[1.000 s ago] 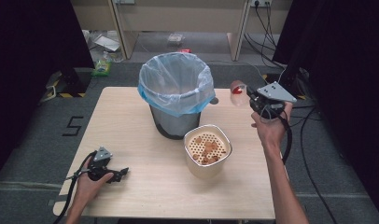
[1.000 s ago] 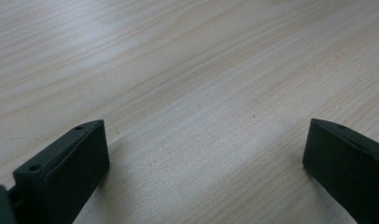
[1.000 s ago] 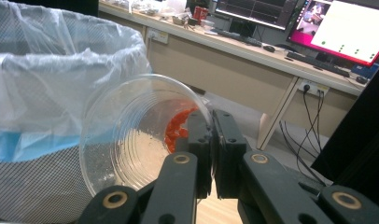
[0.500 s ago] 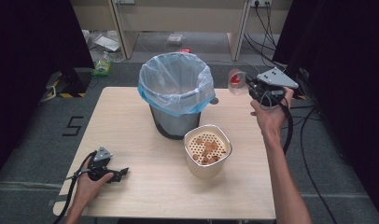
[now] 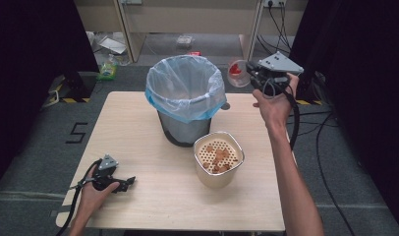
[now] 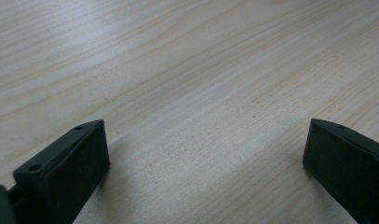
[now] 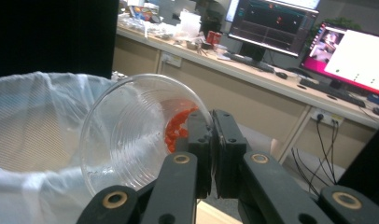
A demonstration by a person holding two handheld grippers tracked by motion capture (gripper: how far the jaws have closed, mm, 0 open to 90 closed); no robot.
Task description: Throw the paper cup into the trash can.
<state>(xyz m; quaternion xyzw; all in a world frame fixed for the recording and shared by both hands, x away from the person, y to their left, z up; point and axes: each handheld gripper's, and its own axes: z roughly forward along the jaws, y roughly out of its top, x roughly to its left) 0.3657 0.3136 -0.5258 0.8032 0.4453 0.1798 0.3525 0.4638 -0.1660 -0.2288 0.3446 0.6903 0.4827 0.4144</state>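
Pinching a clear cup (image 7: 131,140) with red bits tipped beside the bin (image 5: 185,93), the right claw (image 5: 259,77) had not emptied it; the left claw (image 5: 126,183) lay wide on the bench (image 5: 138,123).

We see a pale matt wood-grain table (image 5: 138,128), a thin translucent plastic liner (image 5: 185,88) on the bin, and a clear glossy ribbed plastic cup (image 7: 131,135).
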